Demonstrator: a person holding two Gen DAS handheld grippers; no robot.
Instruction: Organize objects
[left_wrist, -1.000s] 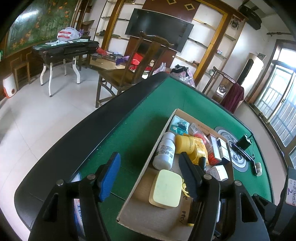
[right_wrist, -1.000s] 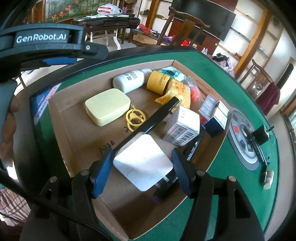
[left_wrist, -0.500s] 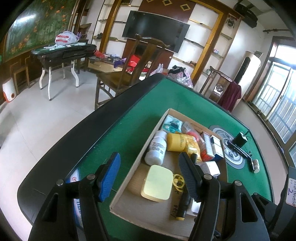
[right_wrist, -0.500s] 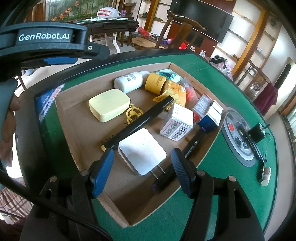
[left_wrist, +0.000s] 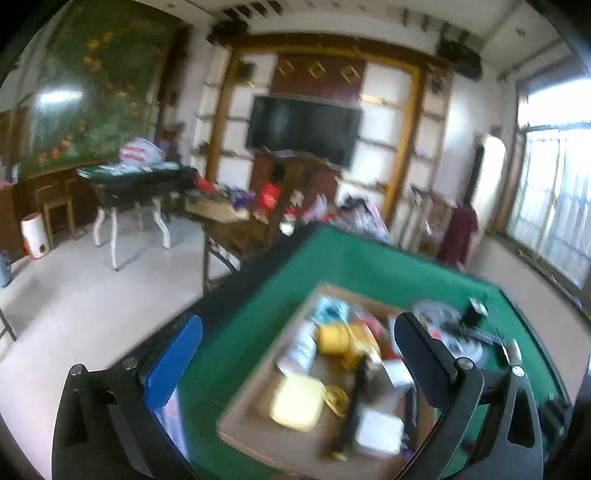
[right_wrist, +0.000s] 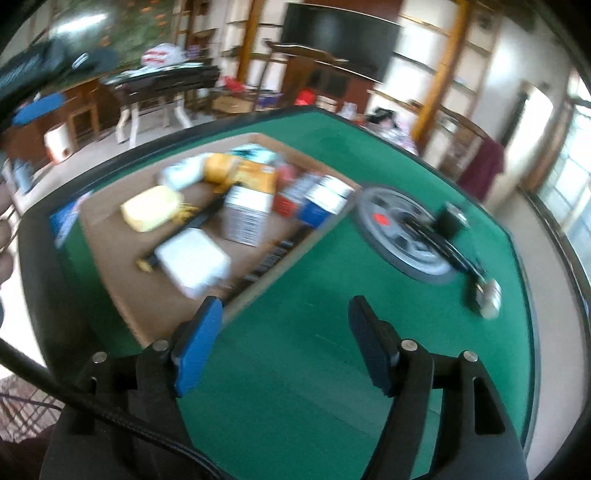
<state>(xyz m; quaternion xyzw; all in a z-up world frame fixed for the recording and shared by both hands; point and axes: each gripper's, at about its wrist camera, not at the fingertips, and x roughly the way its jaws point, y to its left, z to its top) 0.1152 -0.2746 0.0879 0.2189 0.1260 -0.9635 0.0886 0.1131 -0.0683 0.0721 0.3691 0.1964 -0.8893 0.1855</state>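
Note:
A shallow cardboard box (right_wrist: 122, 295) lies on the green table (right_wrist: 314, 332). It holds a pale yellow soap-like block (right_wrist: 151, 208), a white square charger (right_wrist: 192, 260), a white bottle (right_wrist: 181, 173), a yellow pouch (right_wrist: 240, 171), small cartons and a long black stick. The box also shows in the left wrist view (left_wrist: 251, 435), blurred. My right gripper (right_wrist: 284, 332) is open and empty, over bare green felt to the right of the box. My left gripper (left_wrist: 299, 354) is open and empty, raised above the box's left side.
A round grey centre panel (right_wrist: 402, 236) with a small black device and a cable lies right of the box. A wooden chair (left_wrist: 258, 221) stands at the table's far edge. The table's black rim (right_wrist: 33, 258) runs along the left.
The right gripper has let go of the white charger, which now lies in the box, and has pulled back to the right. The left gripper has lifted up and back. Both views are motion-blurred.

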